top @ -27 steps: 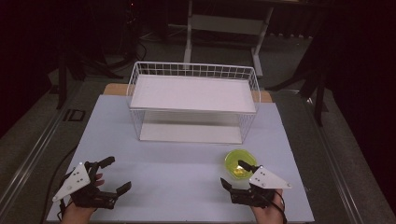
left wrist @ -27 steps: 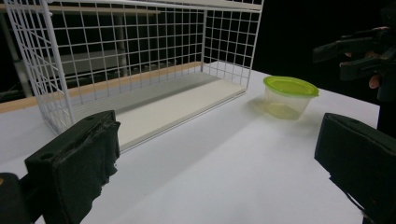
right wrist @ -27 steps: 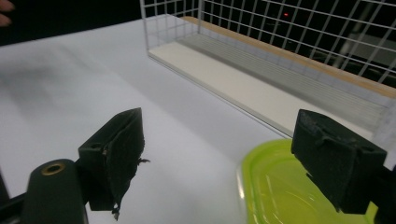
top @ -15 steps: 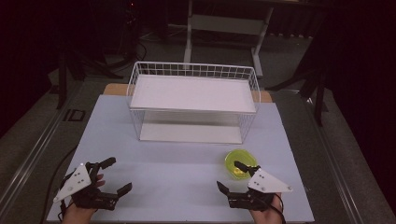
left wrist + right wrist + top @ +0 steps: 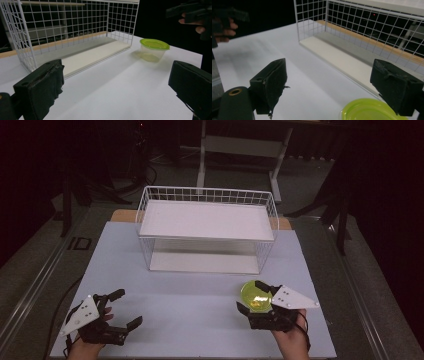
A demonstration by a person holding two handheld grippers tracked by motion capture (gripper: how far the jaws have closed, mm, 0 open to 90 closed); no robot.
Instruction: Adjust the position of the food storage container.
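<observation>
With jaws spread and empty, the right gripper (image 5: 256,298) hovers at the green-lidded container (image 5: 256,296) in front of the wire basket (image 5: 207,195), ready to straddle it, while the left gripper (image 5: 121,307), likewise spread, idles well left.

A white wire basket (image 5: 207,227) stands upright toward the far middle of the counter (image 5: 190,305), its long side facing the near edge. A flat white board (image 5: 206,220) rests as a shelf across it, about halfway up its height, and a second white panel (image 5: 202,262) lies along its bottom. The counter is covered by a pale sheet; a strip of bare wood (image 5: 285,223) shows at its far edge behind the basket. Beyond the counter, on the dark floor, stands a grey metal stand (image 5: 240,145).
</observation>
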